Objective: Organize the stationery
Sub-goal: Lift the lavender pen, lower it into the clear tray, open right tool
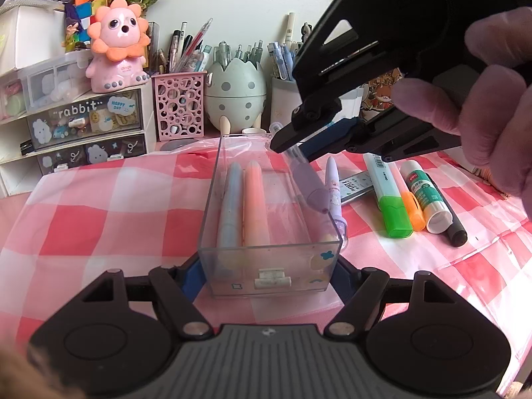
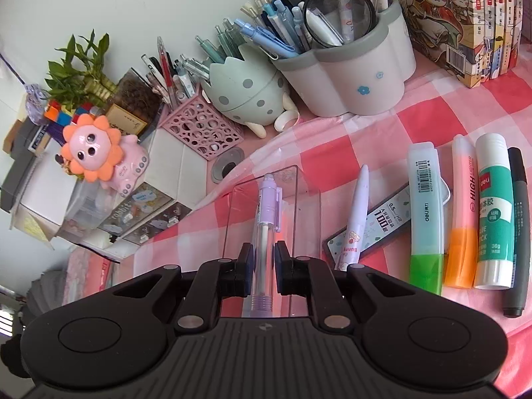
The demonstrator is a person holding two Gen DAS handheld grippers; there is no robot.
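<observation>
My left gripper is shut on the near end of a clear plastic box, blue pads against both side walls. In the box lie a blue pen and an orange pen. My right gripper reaches in from the upper right, shut on a purple transparent pen that slants down over the box's right wall. In the right wrist view the same gripper clamps the purple pen over the box.
Right of the box lie a white bunny pen, a lead case, a green highlighter, an orange highlighter, a glue stick and a black marker. Pen holders, small drawers and books line the back.
</observation>
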